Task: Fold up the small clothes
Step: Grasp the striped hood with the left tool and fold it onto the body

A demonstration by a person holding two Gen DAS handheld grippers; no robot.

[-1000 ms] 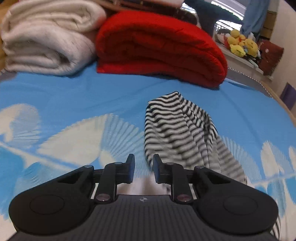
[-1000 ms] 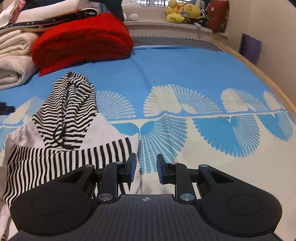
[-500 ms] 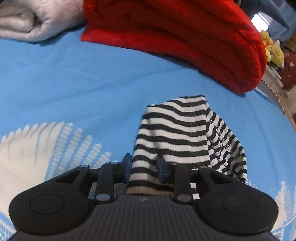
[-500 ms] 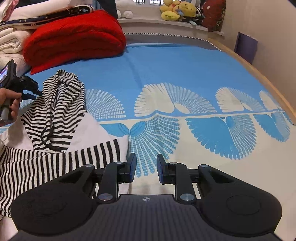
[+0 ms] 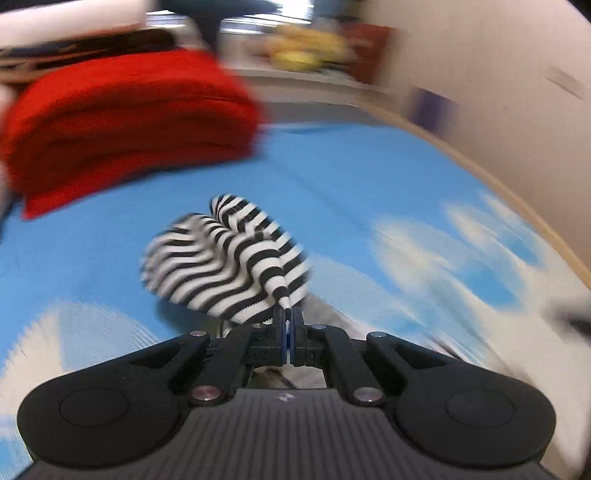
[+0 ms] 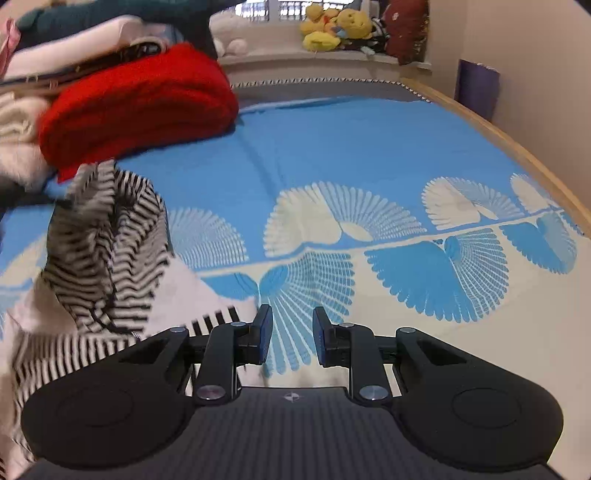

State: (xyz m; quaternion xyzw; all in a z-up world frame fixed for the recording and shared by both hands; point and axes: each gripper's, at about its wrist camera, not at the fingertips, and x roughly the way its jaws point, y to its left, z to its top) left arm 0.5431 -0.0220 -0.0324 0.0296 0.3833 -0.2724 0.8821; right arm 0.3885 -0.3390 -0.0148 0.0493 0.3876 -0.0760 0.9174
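A small black-and-white striped hooded garment [image 6: 99, 251] lies on the blue patterned bedspread [image 6: 332, 155] at the left of the right wrist view. My left gripper [image 5: 287, 317] is shut on the striped hood [image 5: 229, 266] and holds it lifted off the bed; that view is motion-blurred. My right gripper [image 6: 291, 332] is open and empty, just right of the garment's lower striped edge [image 6: 218, 319].
A folded red blanket [image 6: 140, 99] and cream blankets [image 6: 18, 122] are stacked at the back left. Stuffed toys [image 6: 332, 26] sit on a ledge behind the bed. The wooden bed edge [image 6: 517, 147] and a wall run along the right.
My left gripper has closed on the striped hood, lifted it and swung right. The right gripper has stayed open and moved slightly.
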